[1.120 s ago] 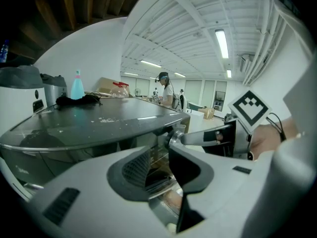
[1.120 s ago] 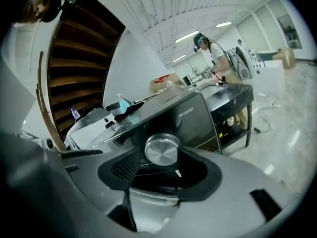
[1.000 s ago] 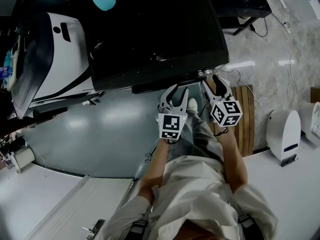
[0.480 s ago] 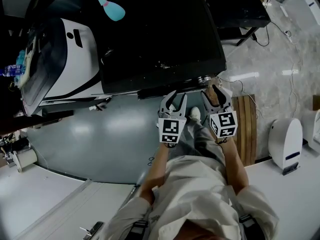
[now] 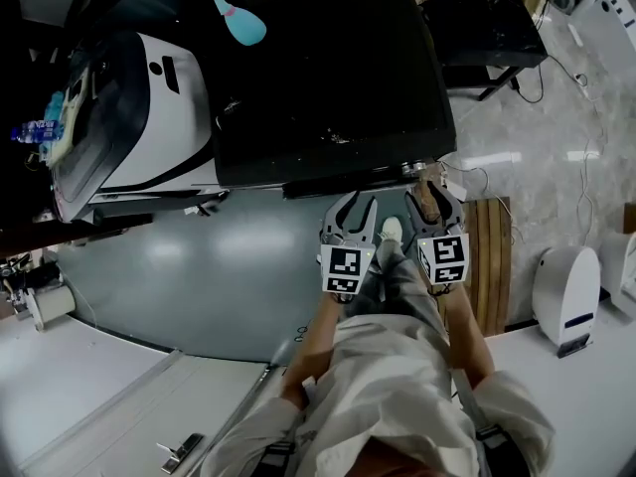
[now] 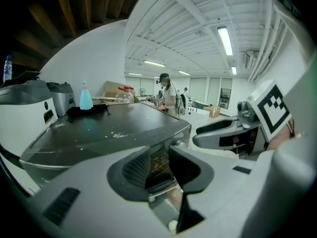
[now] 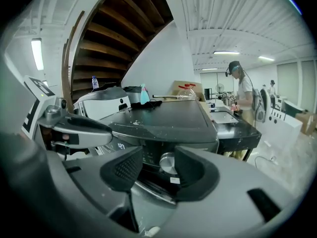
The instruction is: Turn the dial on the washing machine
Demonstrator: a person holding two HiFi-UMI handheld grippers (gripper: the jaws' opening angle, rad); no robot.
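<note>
Washer (image 5: 328,87) in the middle, dial (image 7: 167,162) at its front right corner. Bottle (image 5: 238,18) on its back left. Second machine (image 5: 149,107) to its left. Left tongs (image 5: 356,205) and right tongs (image 5: 429,191) side by side before its front.

I hold my left claw (image 5: 359,205) and my right claw (image 5: 429,189) out in front of me. They are side by side, near each other but not touching, and both are tipped somewhat downward. Their marker cubes (image 5: 344,268) face up toward my head. My left forearm (image 5: 316,336) and right forearm (image 5: 462,321) reach forward from my body. The left claw's jaws stand a little apart with nothing between them. The right claw's jaws have just been closing, but a narrow gap remains and the pads press on nothing.
</note>
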